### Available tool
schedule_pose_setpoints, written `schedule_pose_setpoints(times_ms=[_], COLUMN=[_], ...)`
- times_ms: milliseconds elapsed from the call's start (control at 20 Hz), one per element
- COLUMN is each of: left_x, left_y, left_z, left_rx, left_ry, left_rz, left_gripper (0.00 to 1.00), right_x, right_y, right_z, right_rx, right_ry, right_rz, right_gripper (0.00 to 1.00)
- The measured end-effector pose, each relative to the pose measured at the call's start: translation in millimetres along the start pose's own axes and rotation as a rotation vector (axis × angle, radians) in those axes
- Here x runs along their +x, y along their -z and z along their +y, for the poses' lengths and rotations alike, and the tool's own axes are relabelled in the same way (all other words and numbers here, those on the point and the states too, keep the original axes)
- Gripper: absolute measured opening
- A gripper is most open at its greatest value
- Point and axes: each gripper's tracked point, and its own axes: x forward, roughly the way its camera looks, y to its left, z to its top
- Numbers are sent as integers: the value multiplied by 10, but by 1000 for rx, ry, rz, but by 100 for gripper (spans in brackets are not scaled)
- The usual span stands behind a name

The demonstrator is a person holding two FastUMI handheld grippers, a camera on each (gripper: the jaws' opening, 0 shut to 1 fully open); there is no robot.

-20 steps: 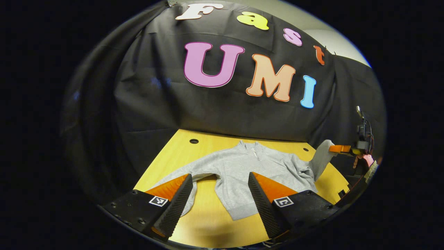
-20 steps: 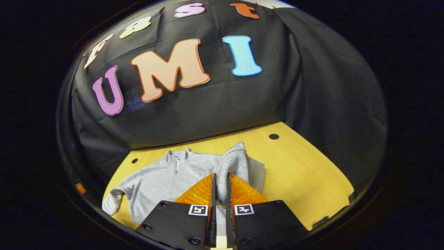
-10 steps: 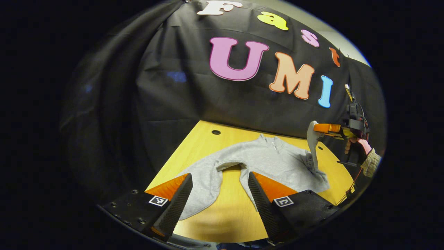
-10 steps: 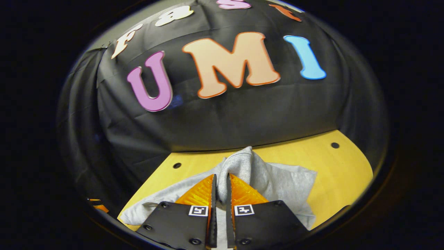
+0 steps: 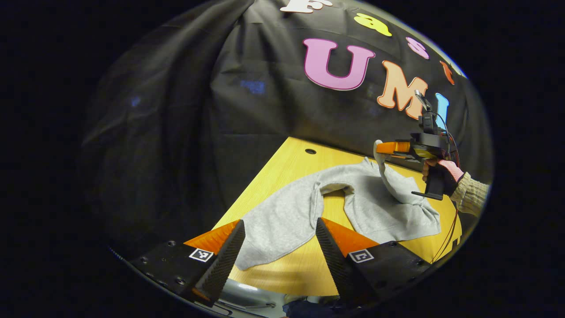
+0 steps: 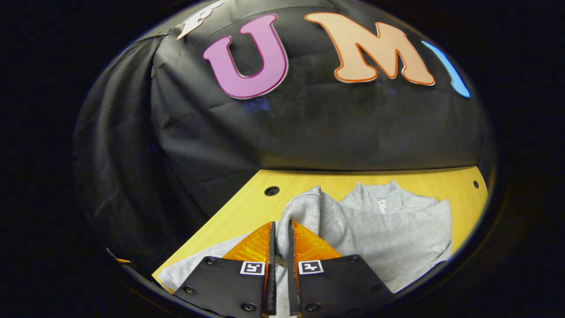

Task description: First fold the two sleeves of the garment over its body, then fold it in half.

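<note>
A grey zip-neck sweatshirt lies flat on the yellow wooden table. Its left sleeve stretches toward my left gripper, which hangs open just above the cuff end with nothing between its fingers. In the right gripper view my right gripper is shut on the other sleeve, which is lifted and draped over the sweatshirt's body. In the left gripper view that right gripper hangs above the garment, held by a hand, the sleeve hanging from it.
Black cloth walls close in the table at the back and sides. Round holes sit in the tabletop near its far corners. A cable hangs down from the right gripper by the table's right edge.
My right gripper has carried the held sleeve up and across over the garment's body. My left gripper has swung left, staying open above the other sleeve.
</note>
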Motion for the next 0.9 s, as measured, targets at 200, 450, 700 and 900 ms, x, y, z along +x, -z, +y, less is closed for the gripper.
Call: schedule_pose_setpoints(times_ms=[200,450,700,900], left_x=[90,220,373,443], left_y=[295,444,555,770], left_z=[174,276,415,521], left_rx=[-14,-22,-29,-24], left_ry=[-33,-77,-112,-133], left_rz=[58,108,143,200], left_gripper=[95,95,95,95], right_x=[239,459,477,301], right_y=[218,496,521,420], right_z=[95,460,427,403], right_rx=[-49,-12,-35,-34], right_ry=[15,-84,-75,-83], right_rz=[69,108,112,95], right_gripper=[13,38,99,99])
